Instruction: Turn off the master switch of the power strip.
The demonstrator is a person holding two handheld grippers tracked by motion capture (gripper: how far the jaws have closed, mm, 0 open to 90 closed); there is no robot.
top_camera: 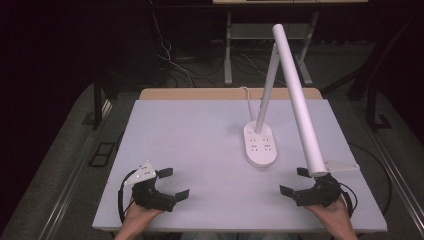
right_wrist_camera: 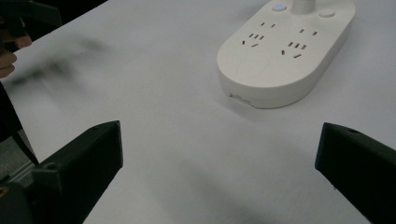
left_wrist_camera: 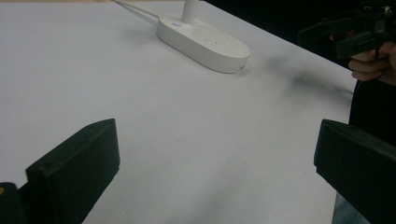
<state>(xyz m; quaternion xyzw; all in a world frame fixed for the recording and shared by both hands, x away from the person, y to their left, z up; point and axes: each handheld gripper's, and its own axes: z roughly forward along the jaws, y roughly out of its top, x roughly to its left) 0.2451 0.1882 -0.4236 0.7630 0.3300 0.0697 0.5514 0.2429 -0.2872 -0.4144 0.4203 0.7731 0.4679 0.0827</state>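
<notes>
Lamp base (top_camera: 260, 145) sitting on desk (top_camera: 190, 130) right of centre, far from both grippers, white oval with sockets on top, long axis running near-far. Thin stem (top_camera: 267, 85) rising from far end, tube head (top_camera: 299, 100) slanting down toward near right, tip hanging just above right hand-held gripper (top_camera: 295, 182). Right hand-held gripper resting at near right edge, jaws wide apart, holding nothing. Left hand-held gripper (top_camera: 175, 184) resting at near left, jaws likewise spread, empty. Lying far-left of right gripper, far-right of left gripper, well apart from both; right one clearly nearer. Showing in right gripper view as base (right_wrist_camera: 285, 51) ahead and toward the right jaw, near end facing it. Judging right hand as likelier reacher, going forward and slightly left; nothing touched yet.
</notes>
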